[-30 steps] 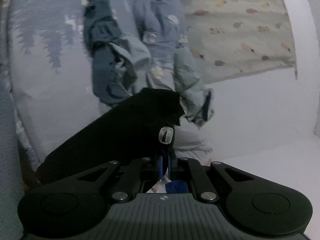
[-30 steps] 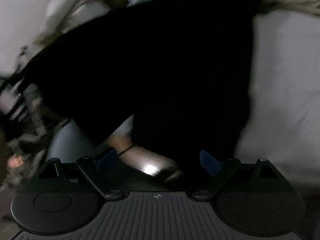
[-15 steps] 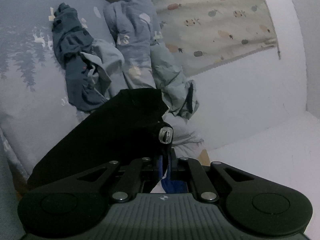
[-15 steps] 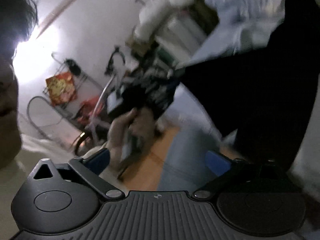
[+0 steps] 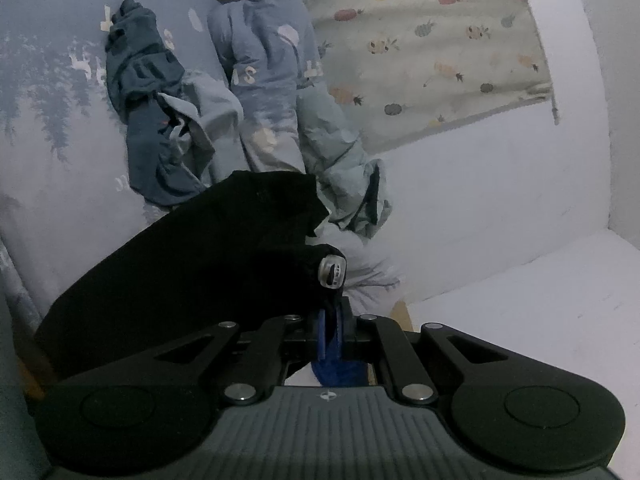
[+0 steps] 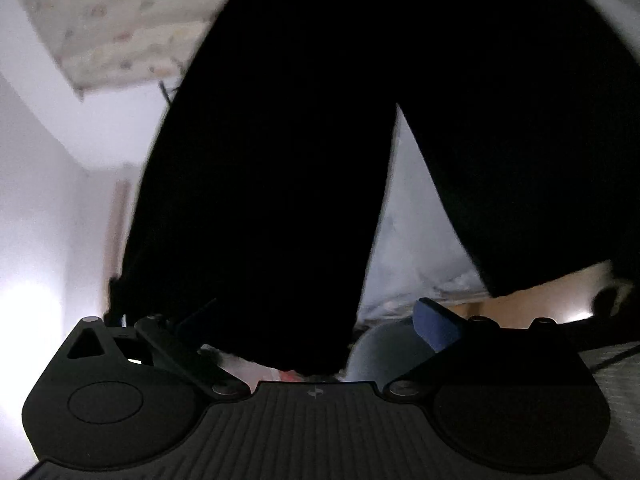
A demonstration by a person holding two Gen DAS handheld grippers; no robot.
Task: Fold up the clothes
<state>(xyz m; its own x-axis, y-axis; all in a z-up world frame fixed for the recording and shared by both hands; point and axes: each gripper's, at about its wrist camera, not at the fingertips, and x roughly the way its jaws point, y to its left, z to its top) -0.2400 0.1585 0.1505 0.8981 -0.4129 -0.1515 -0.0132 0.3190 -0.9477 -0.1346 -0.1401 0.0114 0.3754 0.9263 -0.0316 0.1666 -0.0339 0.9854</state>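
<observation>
A black pair of trousers (image 5: 224, 248) hangs from my left gripper (image 5: 330, 320), which is shut on a bunched edge of the fabric. A clear plastic cord toggle (image 5: 332, 272) sticks out just above the blue pads. In the right wrist view the same black trousers (image 6: 320, 140) fill most of the picture, their two legs parting in the middle. My right gripper (image 6: 316, 320) stands wide open. One trouser leg hangs down between its blue fingers (image 6: 436, 324), and the pads do not press on the cloth.
On the blue tree-print duvet (image 5: 48, 100) lie a crumpled dark blue garment (image 5: 152, 128) and a light blue printed one (image 5: 272, 80). Behind them is a cream fruit-print sheet (image 5: 432, 48). A white surface (image 5: 520, 300) lies at the right, and wooden floor (image 6: 540, 300) shows below the trousers.
The right view swung from the room and a person's hand round to the hanging trousers, one leg now between its wider jaws. The left gripper rose a little, still holding the cloth.
</observation>
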